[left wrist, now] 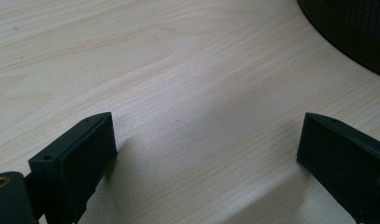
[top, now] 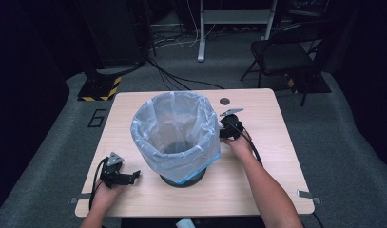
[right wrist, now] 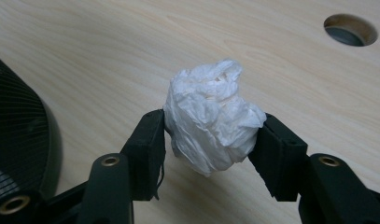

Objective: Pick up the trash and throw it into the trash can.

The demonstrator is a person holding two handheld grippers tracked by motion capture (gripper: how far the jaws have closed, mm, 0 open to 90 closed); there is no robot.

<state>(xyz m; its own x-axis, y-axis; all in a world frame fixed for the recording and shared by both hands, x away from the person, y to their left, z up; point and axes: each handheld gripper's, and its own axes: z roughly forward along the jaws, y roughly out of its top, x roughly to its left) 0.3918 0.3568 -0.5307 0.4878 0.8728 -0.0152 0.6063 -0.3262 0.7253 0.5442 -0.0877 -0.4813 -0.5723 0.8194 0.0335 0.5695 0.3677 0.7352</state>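
A black mesh bin (top: 184, 179) lined with a pale blue plastic bag (top: 174, 130) stands in the middle of the wooden table (top: 267, 166). My right gripper (right wrist: 210, 140) is shut on a crumpled white paper wad (right wrist: 211, 121), held a little above the tabletop just right of the bin; in the high view the right gripper (top: 224, 127) sits beside the bag's right wall. My left gripper (top: 134, 175) rests low at the table's front left, left of the bin's base. In its own view the left gripper (left wrist: 206, 154) stands open with bare wood between its fingers.
A round cable hole (top: 224, 101) is cut in the table behind the right gripper, and shows as a hole (right wrist: 350, 30) in the right gripper view. The bin's dark base (left wrist: 351, 32) lies ahead of the left gripper. A black chair (top: 281, 57) stands beyond the table.
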